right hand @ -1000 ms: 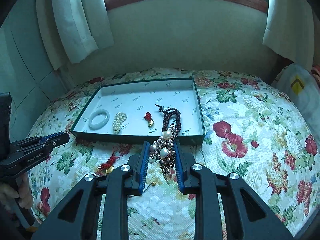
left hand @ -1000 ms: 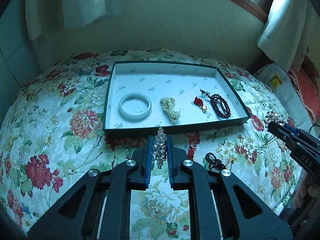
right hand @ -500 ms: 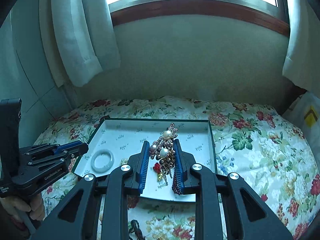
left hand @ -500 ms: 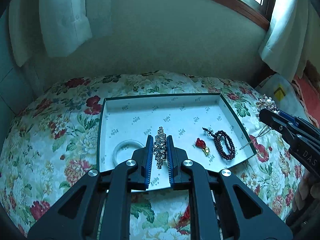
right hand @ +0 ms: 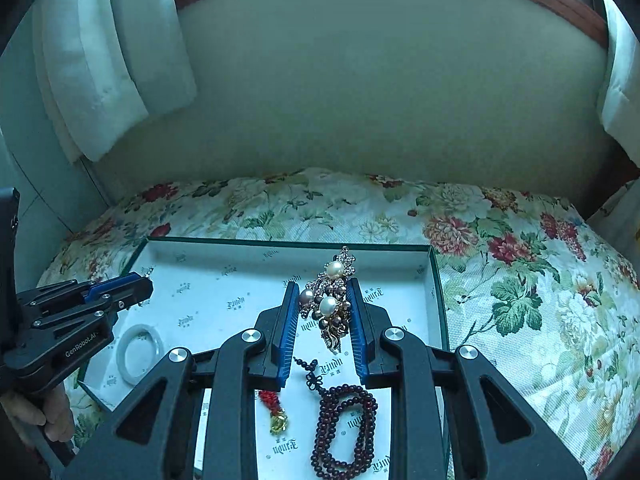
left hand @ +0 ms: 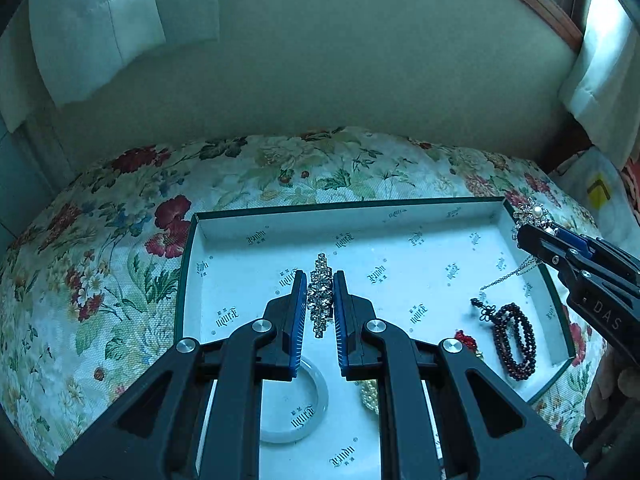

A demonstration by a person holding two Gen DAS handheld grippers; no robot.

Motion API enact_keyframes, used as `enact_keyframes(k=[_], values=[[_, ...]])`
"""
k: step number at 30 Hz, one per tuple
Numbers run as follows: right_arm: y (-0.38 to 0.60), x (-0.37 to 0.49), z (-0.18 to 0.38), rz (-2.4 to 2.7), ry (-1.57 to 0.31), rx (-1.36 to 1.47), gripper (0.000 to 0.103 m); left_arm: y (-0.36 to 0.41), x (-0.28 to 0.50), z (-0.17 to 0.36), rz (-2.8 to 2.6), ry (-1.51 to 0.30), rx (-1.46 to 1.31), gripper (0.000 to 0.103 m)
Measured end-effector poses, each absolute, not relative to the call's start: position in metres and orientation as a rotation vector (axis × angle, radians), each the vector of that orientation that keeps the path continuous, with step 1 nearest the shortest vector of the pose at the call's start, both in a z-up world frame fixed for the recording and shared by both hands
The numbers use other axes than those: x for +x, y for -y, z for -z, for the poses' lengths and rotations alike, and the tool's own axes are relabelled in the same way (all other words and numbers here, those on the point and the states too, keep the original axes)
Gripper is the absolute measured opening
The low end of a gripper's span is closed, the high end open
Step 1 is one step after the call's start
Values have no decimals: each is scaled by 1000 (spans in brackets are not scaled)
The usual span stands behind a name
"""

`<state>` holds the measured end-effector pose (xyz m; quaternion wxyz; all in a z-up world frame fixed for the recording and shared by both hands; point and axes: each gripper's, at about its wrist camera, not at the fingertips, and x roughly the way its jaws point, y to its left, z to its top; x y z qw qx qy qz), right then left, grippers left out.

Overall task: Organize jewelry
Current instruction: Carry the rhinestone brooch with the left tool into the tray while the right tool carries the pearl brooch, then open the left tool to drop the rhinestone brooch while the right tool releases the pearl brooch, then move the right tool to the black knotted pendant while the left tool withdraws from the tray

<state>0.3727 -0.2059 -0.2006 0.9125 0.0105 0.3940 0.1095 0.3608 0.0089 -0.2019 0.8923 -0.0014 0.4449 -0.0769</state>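
Crystal and pearl pieces hang over a half-filled tray (left hand: 188,280).

The left gripper (left hand: 320,300) is clamped on a rhinestone strip (left hand: 320,296), the right gripper (right hand: 325,312) on a pearl brooch (right hand: 330,304); bangle (right hand: 140,348), dark bead strand (right hand: 344,424) and red charm (right hand: 272,404) already lie inside, these two apparently unplaced.

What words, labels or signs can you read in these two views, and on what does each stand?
"DAS": side of the right tongs, rest cut off.
"GenRobot.AI": side of the left tongs.
Repeated dark logo on the tray lining: too stylised to read.
Yellow sign on the white bag: no letters legible.
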Motion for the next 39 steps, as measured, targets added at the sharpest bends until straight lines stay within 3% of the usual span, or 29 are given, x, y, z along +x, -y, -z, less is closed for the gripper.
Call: enact_keyframes(k=[11,14,15,16,17,19,31,39], values=[[202,399,252,-211,-960,0,25,-18,384,237,133,-1006,-10,14],[204,400,259,-209,-986,18,26,-20,385,239,131,-1019,-24,29],[205,401,260,-204,-990,23,27,-21,385,238,123,-1014,-26,41],[206,400,260,-198,-989,29,34,-21,385,236,116,-1007,-29,51],[207,399,259,-196,-982,36,47,-22,385,235,111,-1000,-30,52],[208,395,253,-186,-957,32,55,-21,384,234,105,-998,-21,52],[207,329,200,-210,-841,-10,55,-27,328,204,121,-955,-20,53],[215,267,195,-211,-849,1,55,-30,269,194,134,-963,-48,53]])
